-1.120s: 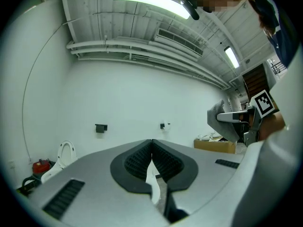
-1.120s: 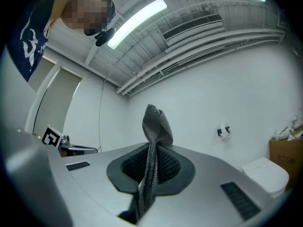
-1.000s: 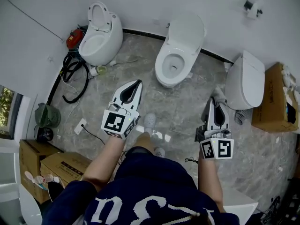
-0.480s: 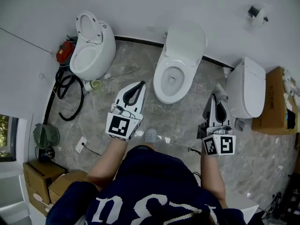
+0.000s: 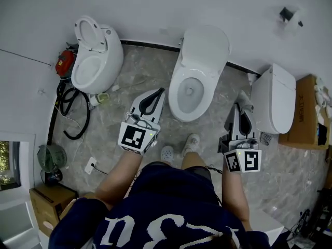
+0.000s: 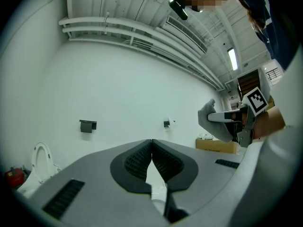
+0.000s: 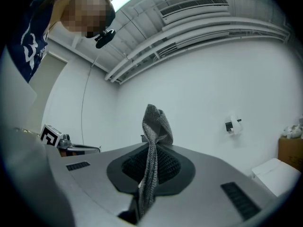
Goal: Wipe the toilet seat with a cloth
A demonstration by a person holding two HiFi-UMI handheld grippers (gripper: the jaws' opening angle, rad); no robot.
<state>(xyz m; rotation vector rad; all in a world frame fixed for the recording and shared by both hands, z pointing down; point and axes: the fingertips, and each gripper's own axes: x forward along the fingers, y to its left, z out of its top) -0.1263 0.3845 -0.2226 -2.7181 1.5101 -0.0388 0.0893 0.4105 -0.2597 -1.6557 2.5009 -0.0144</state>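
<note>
A white toilet (image 5: 196,74) with its lid up and its seat (image 5: 178,98) down stands in the middle of the head view, just ahead of me. My left gripper (image 5: 160,92) hangs shut and empty at the seat's left edge. My right gripper (image 5: 241,108) is shut on a grey cloth (image 5: 244,102), to the right of the bowl and apart from it. In the right gripper view the cloth (image 7: 152,145) sticks up from between the jaws. The left gripper view aims at the wall, with the left gripper (image 6: 151,143) shut.
A second toilet (image 5: 96,56) with raised seat stands at the left, beside a red device (image 5: 64,62) and black hose (image 5: 67,108). A closed toilet (image 5: 272,97) and cardboard box (image 5: 306,113) are on the right. My shoes (image 5: 191,144) stand on marble floor.
I have stepped closer to the middle toilet, one foot now forward. Both grippers keep their pose; the left one now reaches the seat's left edge.
</note>
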